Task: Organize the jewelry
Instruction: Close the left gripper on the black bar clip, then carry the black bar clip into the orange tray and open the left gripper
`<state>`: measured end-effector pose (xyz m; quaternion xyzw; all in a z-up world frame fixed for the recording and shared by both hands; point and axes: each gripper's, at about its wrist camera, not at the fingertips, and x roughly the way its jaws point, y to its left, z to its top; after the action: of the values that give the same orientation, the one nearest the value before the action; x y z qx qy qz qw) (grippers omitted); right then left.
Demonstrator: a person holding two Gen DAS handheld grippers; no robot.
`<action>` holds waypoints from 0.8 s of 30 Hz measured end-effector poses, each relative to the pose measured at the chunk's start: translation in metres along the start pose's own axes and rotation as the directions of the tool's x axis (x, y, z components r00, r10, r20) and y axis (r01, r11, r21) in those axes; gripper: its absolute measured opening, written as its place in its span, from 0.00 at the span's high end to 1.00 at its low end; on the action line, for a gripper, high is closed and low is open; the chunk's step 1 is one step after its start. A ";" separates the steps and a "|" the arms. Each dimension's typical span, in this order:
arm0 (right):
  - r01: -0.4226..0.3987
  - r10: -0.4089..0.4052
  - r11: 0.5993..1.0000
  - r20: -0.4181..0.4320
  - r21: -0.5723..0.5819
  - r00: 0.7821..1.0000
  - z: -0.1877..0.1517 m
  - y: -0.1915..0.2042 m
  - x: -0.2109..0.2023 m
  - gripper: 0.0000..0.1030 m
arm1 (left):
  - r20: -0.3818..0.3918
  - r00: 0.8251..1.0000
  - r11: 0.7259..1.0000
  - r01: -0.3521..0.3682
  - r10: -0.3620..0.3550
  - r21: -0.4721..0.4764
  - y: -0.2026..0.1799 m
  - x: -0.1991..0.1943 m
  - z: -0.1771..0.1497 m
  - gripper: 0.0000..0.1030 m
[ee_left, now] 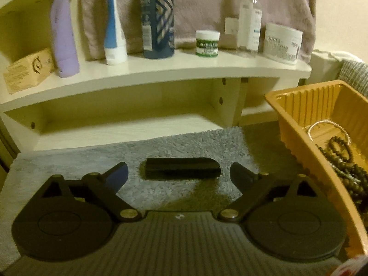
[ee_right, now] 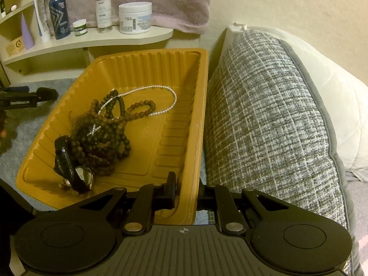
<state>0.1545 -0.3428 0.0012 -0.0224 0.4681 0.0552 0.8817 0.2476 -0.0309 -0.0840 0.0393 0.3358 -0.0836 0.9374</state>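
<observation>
Left wrist view: left gripper with jaws wide apart, empty, over a grey mat — black roll lying between the fingertips. Right wrist view: right gripper clamped on near rim of orange tray — dark bead strands, pearl necklace and watch inside, cushion just beside tray.
</observation>
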 end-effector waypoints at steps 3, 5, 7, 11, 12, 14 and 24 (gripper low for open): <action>-0.001 0.001 1.000 -0.001 0.003 1.000 -0.001 0.000 0.000 0.86 | -0.009 1.000 1.000 -0.001 0.001 0.005 -0.003 0.010 -0.001 0.09; -0.002 0.002 1.000 -0.003 0.004 1.000 -0.001 0.000 0.000 0.86 | -0.019 1.000 1.000 -0.007 0.007 0.012 -0.005 0.017 -0.002 0.13; -0.003 0.003 1.000 -0.004 0.006 1.000 -0.001 0.000 0.000 0.86 | -0.026 1.000 1.000 -0.008 0.008 0.011 -0.005 0.020 -0.002 0.21; -0.006 0.006 1.000 -0.002 0.008 1.000 -0.002 -0.001 0.000 0.86 | -0.020 1.000 1.000 -0.001 0.002 0.018 -0.005 0.019 -0.002 0.28; -0.007 0.007 1.000 0.000 0.010 1.000 -0.002 -0.001 0.000 0.86 | -0.018 1.000 1.000 0.000 0.000 0.021 -0.004 0.018 -0.003 0.28; -0.010 0.010 1.000 0.002 0.013 1.000 -0.003 -0.002 0.000 0.86 | -0.014 1.000 1.000 0.006 -0.006 0.021 -0.003 0.013 -0.003 0.28; -0.031 0.031 0.999 0.011 0.030 0.999 -0.008 -0.008 0.004 0.85 | -0.015 1.000 0.998 0.016 -0.015 0.053 0.000 -0.024 -0.001 0.28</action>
<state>0.1512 -0.3513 -0.0064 -0.0014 0.4646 0.0619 0.8833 0.2289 -0.0280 -0.0700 0.0621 0.3405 -0.0995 0.9329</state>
